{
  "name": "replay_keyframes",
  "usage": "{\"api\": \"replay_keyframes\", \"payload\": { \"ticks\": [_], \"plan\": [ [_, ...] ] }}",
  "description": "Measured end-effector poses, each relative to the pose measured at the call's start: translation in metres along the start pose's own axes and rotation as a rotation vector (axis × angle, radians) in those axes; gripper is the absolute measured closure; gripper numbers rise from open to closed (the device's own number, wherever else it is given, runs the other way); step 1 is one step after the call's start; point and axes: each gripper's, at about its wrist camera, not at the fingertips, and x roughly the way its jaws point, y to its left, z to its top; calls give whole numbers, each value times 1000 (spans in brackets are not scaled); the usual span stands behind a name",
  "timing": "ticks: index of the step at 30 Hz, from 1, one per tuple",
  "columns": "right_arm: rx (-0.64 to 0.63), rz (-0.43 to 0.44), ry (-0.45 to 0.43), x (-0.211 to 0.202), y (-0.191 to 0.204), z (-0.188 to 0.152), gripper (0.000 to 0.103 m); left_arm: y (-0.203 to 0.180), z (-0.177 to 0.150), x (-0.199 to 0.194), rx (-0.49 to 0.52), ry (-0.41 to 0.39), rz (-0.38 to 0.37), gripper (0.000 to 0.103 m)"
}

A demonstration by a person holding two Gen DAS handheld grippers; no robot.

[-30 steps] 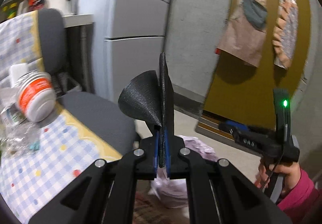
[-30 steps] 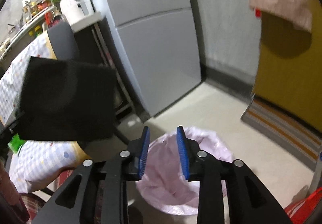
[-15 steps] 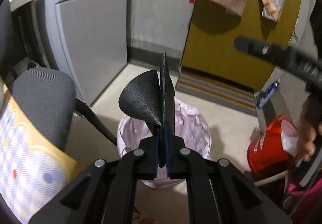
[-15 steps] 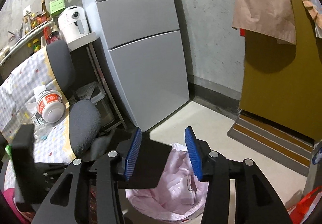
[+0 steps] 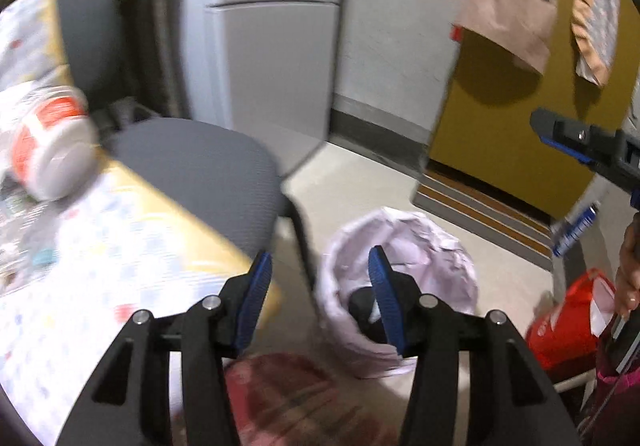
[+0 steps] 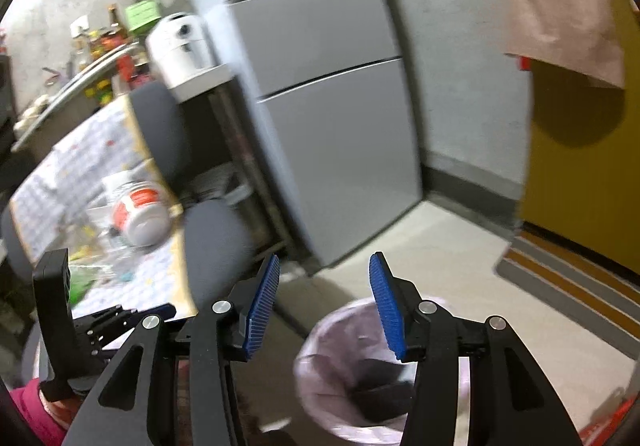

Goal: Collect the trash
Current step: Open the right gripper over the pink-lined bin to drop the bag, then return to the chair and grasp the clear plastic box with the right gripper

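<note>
A bin lined with a pale pink bag stands on the floor by the table corner. A black piece of trash lies inside it. My left gripper hangs above the bin's near rim, its jaws opening, with nothing between the blue pads. Over the bin's far side my right gripper stands open and empty. A red and white cup lies on its side on the checked tablecloth among clear plastic wrappers.
A grey office chair is pushed against the table beside the bin. A grey fridge stands behind, a yellow door and striped mat to the right. A red bag sits on the floor at right.
The left gripper let go of the black folded piece, which now lies in the bin, and its jaws have spread. The right gripper's jaws widened and it rose slightly.
</note>
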Motion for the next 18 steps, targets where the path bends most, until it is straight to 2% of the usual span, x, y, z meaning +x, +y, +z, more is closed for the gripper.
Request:
{"api": "replay_keyframes", "payload": {
  "ticks": [8, 14, 18],
  "plan": [
    [-114, 184, 78, 23, 86, 8, 54, 73, -23, -65, -125, -29, 182, 49],
    [-254, 301, 124, 38, 166, 12, 49, 131, -45, -115, -229, -57, 339, 38],
    [-341, 365, 140, 48, 217, 11, 44, 176, -59, -150, -287, -85, 464, 25]
  ]
}}
